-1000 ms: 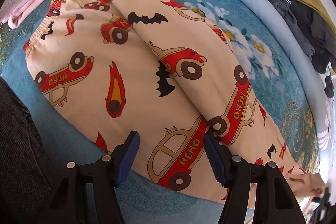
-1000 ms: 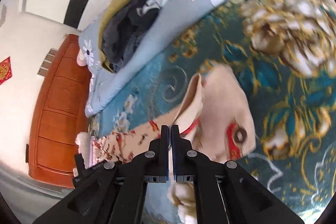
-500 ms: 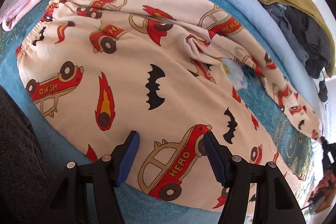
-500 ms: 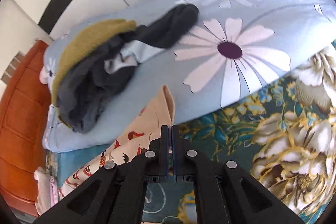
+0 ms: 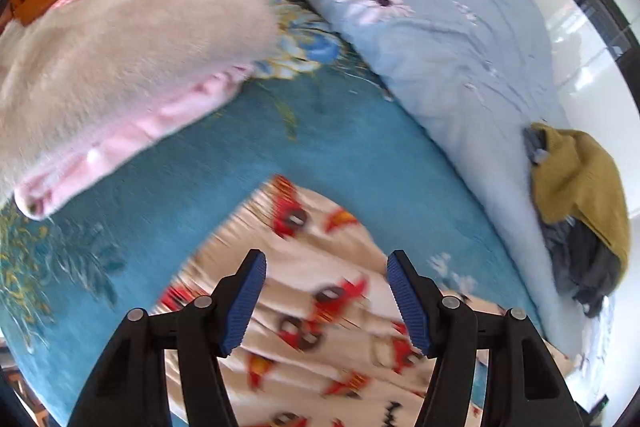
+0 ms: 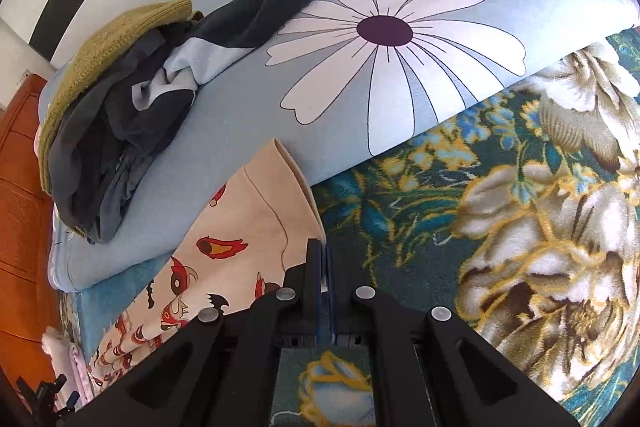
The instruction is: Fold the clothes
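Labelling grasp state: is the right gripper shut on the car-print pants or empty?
Shut on them. The right gripper has its blue pads together at the hem corner of the car-print pants, whose leg trails away from it.

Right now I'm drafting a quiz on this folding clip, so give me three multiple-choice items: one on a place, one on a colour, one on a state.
1. Where does the dark clothes pile lie?
A. On the light blue daisy quilt
B. On the wooden headboard
C. Under the car-print pants

2. What colour is the knit piece on top of that pile?
A. Red
B. Mustard yellow
C. White

3. How do the grippers stand?
A. Both are open
B. Left is shut, right is open
C. The left gripper is open, the right gripper is shut on the pants' cuff

Answers:
1 A, the pile rests on the quilt's slope in both views.
2 B, mustard yellow in both views.
3 C, the left pads stand wide apart and empty above the pants, while the right pads meet at the cuff edge.
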A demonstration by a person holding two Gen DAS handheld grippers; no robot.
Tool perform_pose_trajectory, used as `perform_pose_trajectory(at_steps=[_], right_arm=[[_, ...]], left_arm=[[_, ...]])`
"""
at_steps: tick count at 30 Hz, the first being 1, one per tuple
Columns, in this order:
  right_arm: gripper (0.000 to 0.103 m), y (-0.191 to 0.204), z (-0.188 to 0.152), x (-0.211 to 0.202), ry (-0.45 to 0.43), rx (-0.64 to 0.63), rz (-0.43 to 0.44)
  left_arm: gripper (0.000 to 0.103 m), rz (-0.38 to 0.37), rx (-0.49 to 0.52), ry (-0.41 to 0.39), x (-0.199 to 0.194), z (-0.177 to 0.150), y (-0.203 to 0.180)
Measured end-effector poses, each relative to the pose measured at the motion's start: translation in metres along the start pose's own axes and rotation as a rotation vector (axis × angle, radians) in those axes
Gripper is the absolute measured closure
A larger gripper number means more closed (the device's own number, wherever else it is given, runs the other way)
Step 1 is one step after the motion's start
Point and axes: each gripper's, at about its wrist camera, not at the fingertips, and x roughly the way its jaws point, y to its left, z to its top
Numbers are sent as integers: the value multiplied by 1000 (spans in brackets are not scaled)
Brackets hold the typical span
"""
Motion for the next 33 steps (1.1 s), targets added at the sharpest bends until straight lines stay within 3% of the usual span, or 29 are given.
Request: perform_pose_trajectory(at_steps=[3,8,10,12,14,17,20,22,24,26,29,31,32,33], right_arm=[[100,3,-9,3,2,3,-69],[100,13,-21,12,41,-26,-146],[100,16,-21,10,43,-37,-161],[100,19,-22,9,45,-48,-175],[100,22,-21,7,45,-58,-190],[100,30,-16,-2,24,-90,-192],[101,37,-2,-26,-69,-106,-170],[101,40,11,-47,-158,-104,-149],[103,43,23,-69,-248,-102,-127],[103,45,37,-54,-220,-75,-147],[103,35,23,-29,-131,-54,-187],[103,31,7,-20,-95,-57,-190],[103,31,1,-18,-80,-66,-177],[103,30,-5,-17,-65,-77,-174]], left_arm=[[38,48,-23,87,38,24,30],[50,-28,9,167,84,23,34],[59,-36,33,145,85,22,31],[83,-28,88,121,84,20,24],[92,16,181,97,81,18,12],[96,27,249,30,63,25,2],[98,-97,166,-122,22,41,12],[98,-95,171,-164,13,46,10],[98,7,227,-112,32,47,2],[94,58,220,-34,58,48,2],[92,23,165,41,68,43,10],[77,-18,144,56,58,39,15],[55,-41,138,57,50,37,18],[45,-61,136,57,41,34,21]])
